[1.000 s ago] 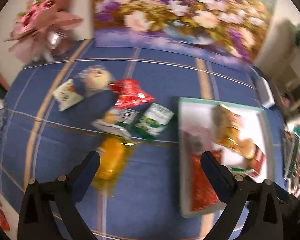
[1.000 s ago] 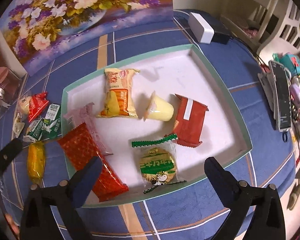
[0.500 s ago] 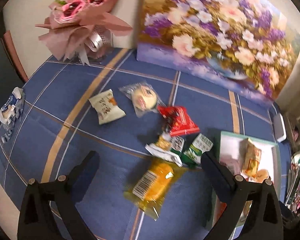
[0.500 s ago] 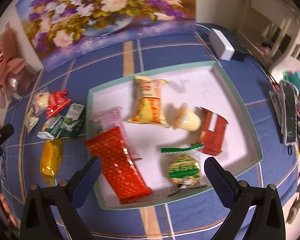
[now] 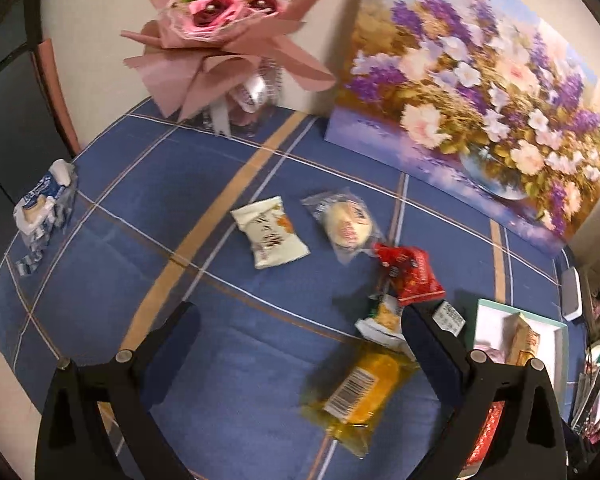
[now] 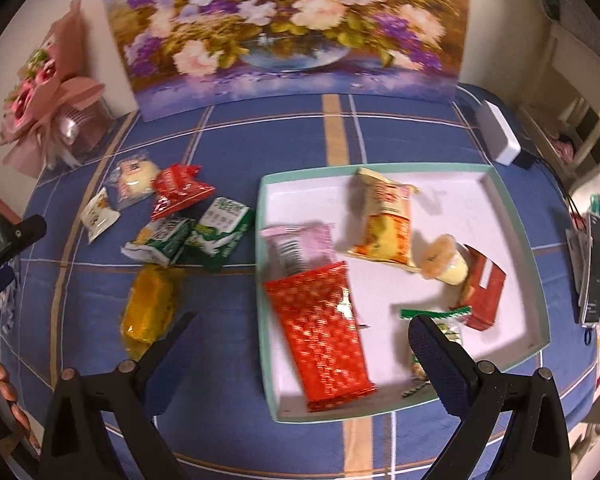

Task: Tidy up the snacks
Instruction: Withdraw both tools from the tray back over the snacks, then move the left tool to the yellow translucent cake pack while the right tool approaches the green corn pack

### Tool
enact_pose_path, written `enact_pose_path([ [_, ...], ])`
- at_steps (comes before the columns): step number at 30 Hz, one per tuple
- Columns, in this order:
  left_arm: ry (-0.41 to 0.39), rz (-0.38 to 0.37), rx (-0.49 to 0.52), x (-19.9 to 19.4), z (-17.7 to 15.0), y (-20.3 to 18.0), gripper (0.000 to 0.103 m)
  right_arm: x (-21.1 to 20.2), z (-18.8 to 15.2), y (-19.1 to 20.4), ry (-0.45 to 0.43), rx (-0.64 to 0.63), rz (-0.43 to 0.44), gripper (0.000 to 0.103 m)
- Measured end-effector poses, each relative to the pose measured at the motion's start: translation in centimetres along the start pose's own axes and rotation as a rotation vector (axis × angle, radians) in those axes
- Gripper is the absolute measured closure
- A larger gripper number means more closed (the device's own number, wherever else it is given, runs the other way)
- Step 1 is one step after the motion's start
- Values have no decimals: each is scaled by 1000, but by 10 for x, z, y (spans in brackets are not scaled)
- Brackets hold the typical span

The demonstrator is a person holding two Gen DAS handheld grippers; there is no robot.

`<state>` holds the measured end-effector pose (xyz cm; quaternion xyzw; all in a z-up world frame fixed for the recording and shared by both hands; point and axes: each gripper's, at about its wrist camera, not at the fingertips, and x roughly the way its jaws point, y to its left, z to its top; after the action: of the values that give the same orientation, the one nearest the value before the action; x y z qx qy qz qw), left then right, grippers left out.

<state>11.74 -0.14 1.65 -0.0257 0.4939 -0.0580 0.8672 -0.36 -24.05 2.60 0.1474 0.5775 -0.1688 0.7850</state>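
Swung leftward, left gripper (image 5: 300, 336) hovers, jaws wide, seemingly empty.

Blue plaid tablecloth with tan stripes (image 6: 300, 136) under and ahead of jaws; big floral painting (image 6: 284, 24) leans on cream wall (image 5: 100, 40) beyond; pink paper-wrapped bouquet (image 5: 228, 28) ahead-left.

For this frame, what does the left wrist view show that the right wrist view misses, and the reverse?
Only the left wrist view shows the crumpled blue-and-white wrapper at the table's far left edge.

Only the right wrist view shows the tray's whole inside: the long red patterned packet, the small yellow jelly cup and the dark red box.

Both show the orange-yellow clear-wrapped snack, the bright red crinkled packet, the white-floored, teal-rimmed tray and open, empty grippers.
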Motion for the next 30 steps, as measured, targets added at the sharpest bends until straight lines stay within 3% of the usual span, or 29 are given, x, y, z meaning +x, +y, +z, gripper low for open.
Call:
enact_pose_path([
  [13,25,-6,-58,8,8,36,2,17,5,46,51,-43,52,0],
  [21,163,3,-13,53,-2,38,2,48,4,80,135,-52,108,0],
  [30,284,12,-8,93,-22,31,2,80,-1,89,199,-56,78,0],
])
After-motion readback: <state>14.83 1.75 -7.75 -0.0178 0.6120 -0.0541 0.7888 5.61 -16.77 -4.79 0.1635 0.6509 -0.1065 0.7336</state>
